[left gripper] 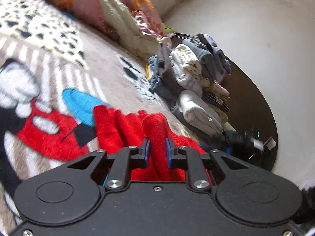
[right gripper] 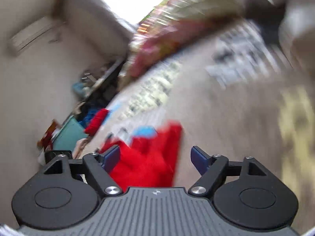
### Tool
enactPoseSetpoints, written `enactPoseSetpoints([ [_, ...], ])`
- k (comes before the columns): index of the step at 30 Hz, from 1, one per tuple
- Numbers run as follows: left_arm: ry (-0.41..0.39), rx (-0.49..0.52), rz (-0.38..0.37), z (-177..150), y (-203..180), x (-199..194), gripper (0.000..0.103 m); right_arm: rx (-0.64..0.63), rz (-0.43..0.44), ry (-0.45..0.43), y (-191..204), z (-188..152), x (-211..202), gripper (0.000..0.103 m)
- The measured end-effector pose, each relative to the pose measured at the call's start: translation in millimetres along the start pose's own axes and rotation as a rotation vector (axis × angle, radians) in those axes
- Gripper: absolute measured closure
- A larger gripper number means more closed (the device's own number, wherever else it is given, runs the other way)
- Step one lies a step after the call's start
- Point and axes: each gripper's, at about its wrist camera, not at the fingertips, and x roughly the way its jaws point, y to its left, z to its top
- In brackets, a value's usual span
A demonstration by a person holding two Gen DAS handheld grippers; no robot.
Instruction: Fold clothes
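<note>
Pinched between the blue pads of the left gripper point(left gripper: 158, 149) is a raised fold of the red garment point(left gripper: 126, 125), which lies on the cartoon-print blanket point(left gripper: 59, 82). Toward the blanket's far edge sits a stack of folded clothes point(left gripper: 195, 82). Over the same garment, the right gripper point(right gripper: 155, 157) gapes wide, holding nothing.
</note>
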Motion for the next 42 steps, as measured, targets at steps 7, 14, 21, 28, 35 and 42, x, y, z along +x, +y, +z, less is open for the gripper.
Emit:
enactPoseSetpoints([
  [7,-0.085,0.018,0.022,-13.5,-12.0,-14.9,0.092,-0.016,0.103,-0.009,10.5,-28.5,14.2,0.083],
  [14,-0.267,0.014,0.083,-2.5,-12.6,-33.6,0.097,-0.309,0.1,-0.118,63.3,17.6,22.8,0.086],
  [21,-0.238,-0.053,0.169,5.2,14.0,-17.3,0.097,-0.279,0.05,-0.082,37.1,35.4,65.9,0.086],
  [28,-0.189,-0.092,0.207,9.6,30.1,-1.6,0.097,-0.214,0.041,-0.085,9.2,30.3,79.4,0.086],
  [35,-0.234,-0.058,0.314,8.0,19.9,-12.0,0.054,-0.253,-0.055,-0.116,15.8,19.4,67.9,0.069],
  [42,-0.269,0.244,0.333,-16.3,-57.5,-38.0,0.054,-0.488,-0.051,-0.198,66.9,-3.0,33.5,0.061],
])
